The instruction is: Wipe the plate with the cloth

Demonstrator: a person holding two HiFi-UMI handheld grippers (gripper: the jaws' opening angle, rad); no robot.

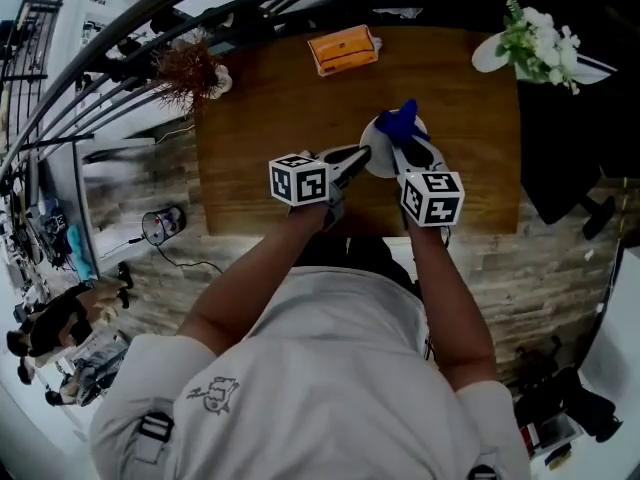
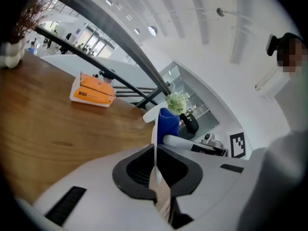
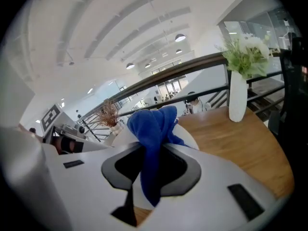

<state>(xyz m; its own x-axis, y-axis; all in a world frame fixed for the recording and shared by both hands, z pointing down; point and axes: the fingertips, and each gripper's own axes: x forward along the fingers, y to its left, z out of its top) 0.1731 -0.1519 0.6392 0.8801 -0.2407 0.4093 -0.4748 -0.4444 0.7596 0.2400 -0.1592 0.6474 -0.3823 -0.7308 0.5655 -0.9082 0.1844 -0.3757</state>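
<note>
Plate (image 1: 378, 163) sits pinched edge-on in my left claw (image 1: 352, 160), blue cloth (image 1: 400, 121) pinched in my right claw (image 1: 405, 146); orange packet (image 1: 343, 49) and flower vase (image 1: 540, 43) stand farther along the table (image 1: 260, 118).

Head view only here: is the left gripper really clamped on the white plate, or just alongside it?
Observer: Clamped. The left gripper view shows the plate edge-on between the left gripper's closed jaws.
Operator: And the right one?
Observer: In its own view the right gripper is shut on the blue cloth, whose tail hangs below the jaws.
Operator: Is the cloth on the plate?
Observer: From the right gripper view the bunched cloth overlaps the plate's face, with white showing either side. I cannot confirm contact.
</note>
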